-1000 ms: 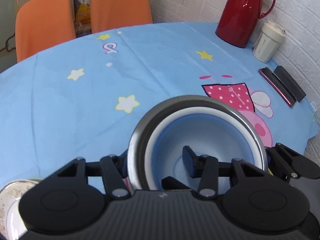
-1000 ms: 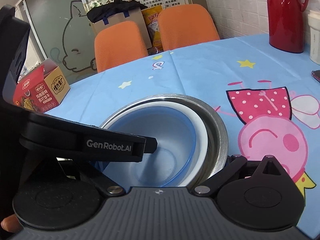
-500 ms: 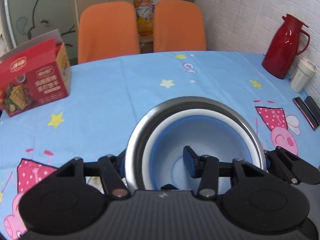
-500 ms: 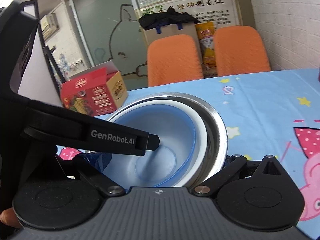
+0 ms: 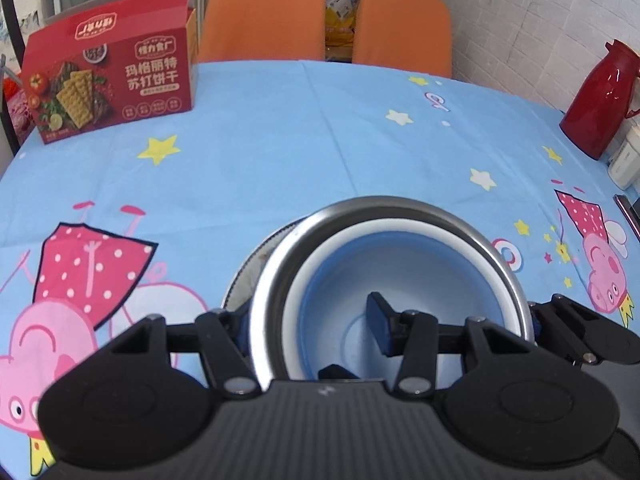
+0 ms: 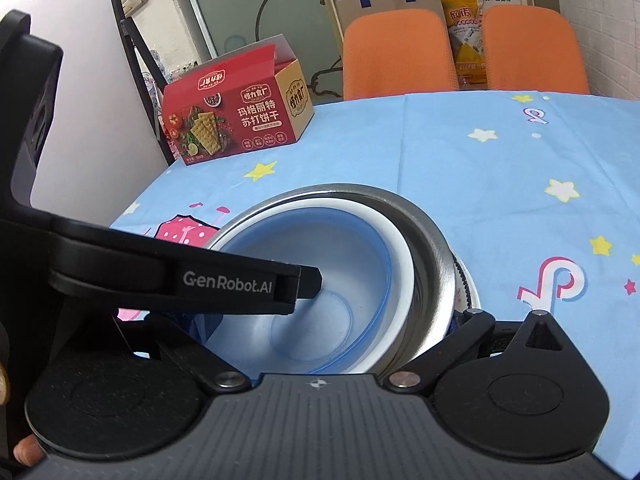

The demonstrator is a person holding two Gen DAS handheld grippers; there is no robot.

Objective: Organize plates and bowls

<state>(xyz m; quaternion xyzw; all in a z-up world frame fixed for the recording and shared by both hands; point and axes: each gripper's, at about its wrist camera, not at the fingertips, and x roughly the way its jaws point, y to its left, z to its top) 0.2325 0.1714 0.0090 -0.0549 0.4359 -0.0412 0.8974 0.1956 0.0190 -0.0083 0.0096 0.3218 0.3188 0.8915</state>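
Note:
A stack of nested bowls fills both views: a steel bowl holds a white bowl and a blue bowl inside. My left gripper is shut on the stack's left wall, one finger inside the blue bowl and one outside. My right gripper is shut on the stack's right wall, one finger inside. A patterned plate shows under the stack, its rim also in the right wrist view. I cannot tell whether the stack touches it.
The table has a blue cartoon cloth. A red cracker box stands at the far left. A red thermos and a white cup stand at the right edge. Two orange chairs are behind the table.
Both grippers have carried the bowl stack leftward across the table, away from the thermos toward the cracker box. The patterned plate now shows beneath the stack.

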